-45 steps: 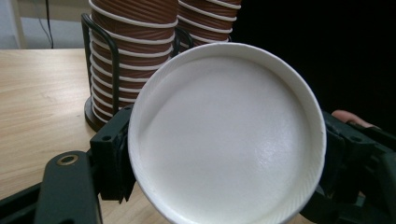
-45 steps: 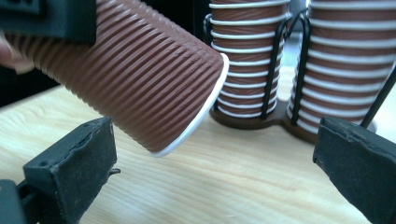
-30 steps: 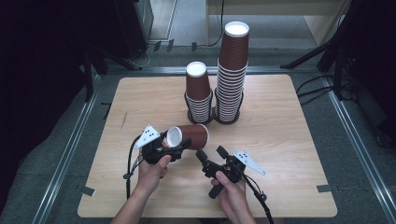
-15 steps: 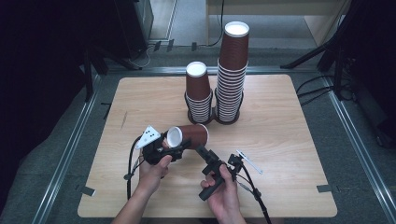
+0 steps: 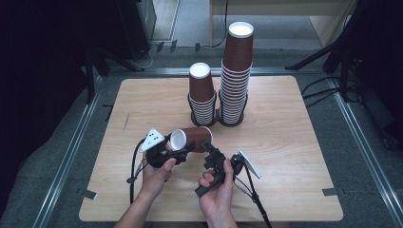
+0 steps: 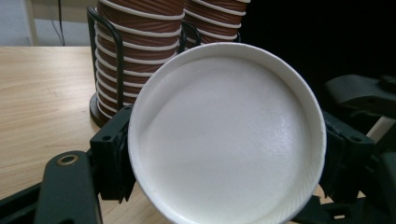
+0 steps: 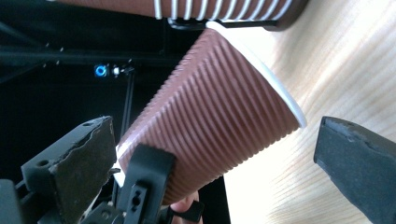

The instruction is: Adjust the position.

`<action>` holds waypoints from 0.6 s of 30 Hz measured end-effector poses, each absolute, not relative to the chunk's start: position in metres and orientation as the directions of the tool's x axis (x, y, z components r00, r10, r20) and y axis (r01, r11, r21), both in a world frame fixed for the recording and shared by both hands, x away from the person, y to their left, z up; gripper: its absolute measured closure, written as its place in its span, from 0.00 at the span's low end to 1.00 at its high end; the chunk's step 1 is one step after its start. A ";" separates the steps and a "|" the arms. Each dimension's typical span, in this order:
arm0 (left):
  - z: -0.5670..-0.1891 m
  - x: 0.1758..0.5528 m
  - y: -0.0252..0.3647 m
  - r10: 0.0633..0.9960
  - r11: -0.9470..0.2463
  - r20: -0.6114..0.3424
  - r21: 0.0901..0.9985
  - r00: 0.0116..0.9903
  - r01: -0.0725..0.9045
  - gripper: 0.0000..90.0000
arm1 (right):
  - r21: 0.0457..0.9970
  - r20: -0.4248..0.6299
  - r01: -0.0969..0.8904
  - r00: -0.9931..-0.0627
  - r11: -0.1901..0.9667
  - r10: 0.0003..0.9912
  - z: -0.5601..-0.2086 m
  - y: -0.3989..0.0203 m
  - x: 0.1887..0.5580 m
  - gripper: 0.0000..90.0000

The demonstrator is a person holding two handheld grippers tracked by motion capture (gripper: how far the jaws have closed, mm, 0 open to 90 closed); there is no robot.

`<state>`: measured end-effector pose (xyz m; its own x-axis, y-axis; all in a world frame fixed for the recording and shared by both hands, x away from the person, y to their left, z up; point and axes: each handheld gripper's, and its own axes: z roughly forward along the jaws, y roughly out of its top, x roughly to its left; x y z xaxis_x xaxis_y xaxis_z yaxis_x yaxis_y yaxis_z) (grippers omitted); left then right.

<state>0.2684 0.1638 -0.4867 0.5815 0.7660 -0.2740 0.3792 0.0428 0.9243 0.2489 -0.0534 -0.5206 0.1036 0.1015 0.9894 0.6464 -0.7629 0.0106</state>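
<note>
The left tongs [image 5: 183,151] pinched a brown paper cup [image 5: 192,139] lying sideways just above the counter [image 5: 294,156], its white base facing seven o'clock. The right tongs [image 5: 212,153] stood spread beside its mouth end. Two cup stacks [image 5: 233,90] rose at twelve o'clock.

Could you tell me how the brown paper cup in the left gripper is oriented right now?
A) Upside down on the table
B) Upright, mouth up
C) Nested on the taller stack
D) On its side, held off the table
D: the left gripper clamps the brown paper cup lying sideways above the table, its white base end facing the gripper's camera.
</note>
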 end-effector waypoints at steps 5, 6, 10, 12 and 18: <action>-0.486 0.268 0.164 0.766 0.045 -0.274 0.925 0.581 0.376 0.24 | -0.050 0.987 0.638 0.149 -0.768 0.060 -0.522 -0.050 0.251 0.00; -0.486 0.267 0.164 0.766 0.047 -0.273 0.927 0.582 0.373 0.24 | -0.096 0.985 0.637 0.174 -0.765 0.021 -0.520 -0.049 0.251 0.00; -0.486 0.266 0.162 0.766 0.040 -0.266 0.928 0.585 0.369 0.24 | -0.150 0.979 0.627 0.202 -0.764 -0.026 -0.518 -0.049 0.252 0.00; -0.486 0.266 0.161 0.765 0.036 -0.263 0.929 0.588 0.368 0.24 | -0.163 0.978 0.617 0.203 -0.770 -0.044 -0.515 -0.049 0.254 0.00; -0.487 0.266 0.160 0.766 0.036 -0.261 0.930 0.587 0.366 0.24 | -0.219 0.963 0.608 0.262 -0.763 -0.068 -0.519 -0.047 0.264 0.00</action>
